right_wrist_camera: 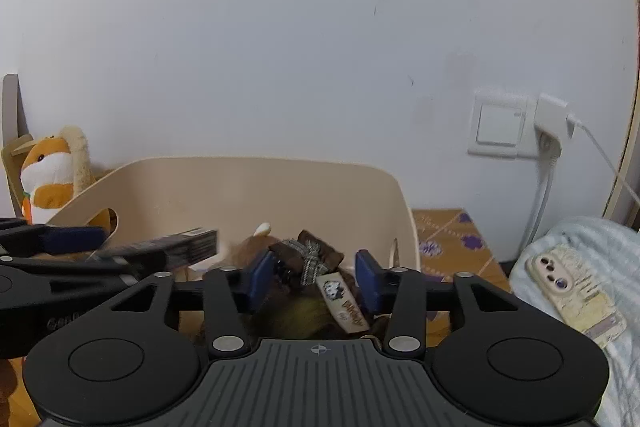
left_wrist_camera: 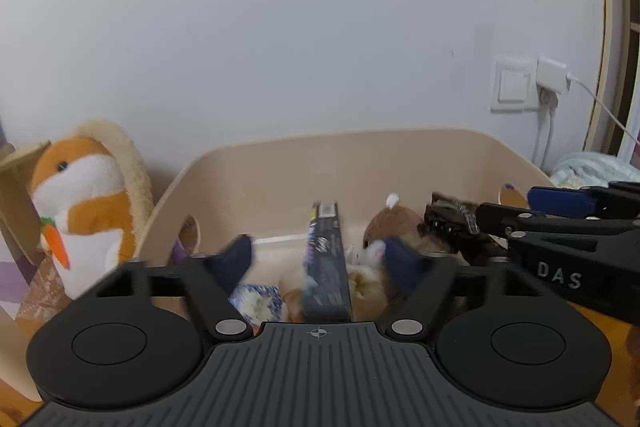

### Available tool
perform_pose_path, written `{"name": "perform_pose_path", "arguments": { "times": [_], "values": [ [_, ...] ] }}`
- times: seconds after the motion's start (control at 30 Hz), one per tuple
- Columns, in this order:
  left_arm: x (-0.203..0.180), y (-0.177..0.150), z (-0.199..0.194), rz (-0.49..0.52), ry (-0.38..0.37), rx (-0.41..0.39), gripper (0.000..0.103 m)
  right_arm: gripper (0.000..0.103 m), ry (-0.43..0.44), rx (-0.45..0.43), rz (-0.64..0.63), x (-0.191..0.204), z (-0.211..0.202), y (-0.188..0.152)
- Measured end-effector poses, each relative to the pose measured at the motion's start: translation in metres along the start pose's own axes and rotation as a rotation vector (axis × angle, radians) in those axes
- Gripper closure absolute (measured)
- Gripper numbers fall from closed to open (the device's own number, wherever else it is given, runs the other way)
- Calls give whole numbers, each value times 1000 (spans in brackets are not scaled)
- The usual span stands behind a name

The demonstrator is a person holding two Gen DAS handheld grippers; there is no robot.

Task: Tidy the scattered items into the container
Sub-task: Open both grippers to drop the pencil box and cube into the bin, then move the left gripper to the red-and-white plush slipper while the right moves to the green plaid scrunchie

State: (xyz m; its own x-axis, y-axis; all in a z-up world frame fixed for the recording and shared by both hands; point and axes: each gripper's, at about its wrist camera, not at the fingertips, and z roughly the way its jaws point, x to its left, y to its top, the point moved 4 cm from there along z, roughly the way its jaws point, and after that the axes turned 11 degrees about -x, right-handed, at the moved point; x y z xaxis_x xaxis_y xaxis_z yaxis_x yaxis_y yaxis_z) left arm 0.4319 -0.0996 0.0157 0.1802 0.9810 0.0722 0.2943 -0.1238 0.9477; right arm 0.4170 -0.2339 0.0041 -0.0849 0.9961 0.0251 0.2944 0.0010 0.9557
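Observation:
A beige plastic bin (left_wrist_camera: 320, 155) stands against the wall, seen also in the right wrist view as the bin (right_wrist_camera: 240, 183). My left gripper (left_wrist_camera: 320, 261) is open over it. A long dark box (left_wrist_camera: 326, 259) sits blurred between its blue pads without touching either. The same box (right_wrist_camera: 172, 247) shows at the left of the right wrist view. My right gripper (right_wrist_camera: 316, 281) is open too, with a brown bow hair clip (right_wrist_camera: 308, 259) and its tag between the pads, a gap on the right side. A brown plush (left_wrist_camera: 394, 223) and a blue-white packet (left_wrist_camera: 258, 301) lie in the bin.
An orange and white plush with a carrot (left_wrist_camera: 84, 203) stands left of the bin. To the right are a patterned cloth (right_wrist_camera: 452, 243), a phone (right_wrist_camera: 576, 291) on a pale blanket, and a wall socket with charger (right_wrist_camera: 552, 119) and cable.

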Motion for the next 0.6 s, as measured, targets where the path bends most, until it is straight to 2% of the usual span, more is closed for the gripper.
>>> {"name": "perform_pose_path", "arguments": {
  "times": [0.17, 0.37, 0.6],
  "values": [
    [8, 2, -13, 0, 5, -19, 23, 44, -6, -48, -52, 5, -17, 6],
    [40, -5, -42, -49, 18, -44, 19, 37, 3, -88, -45, 4, -49, 1],
    [77, -29, -73, -97, 38, -33, 15, 27, 48, -67, -13, 2, -84, -26]
  ]
}}
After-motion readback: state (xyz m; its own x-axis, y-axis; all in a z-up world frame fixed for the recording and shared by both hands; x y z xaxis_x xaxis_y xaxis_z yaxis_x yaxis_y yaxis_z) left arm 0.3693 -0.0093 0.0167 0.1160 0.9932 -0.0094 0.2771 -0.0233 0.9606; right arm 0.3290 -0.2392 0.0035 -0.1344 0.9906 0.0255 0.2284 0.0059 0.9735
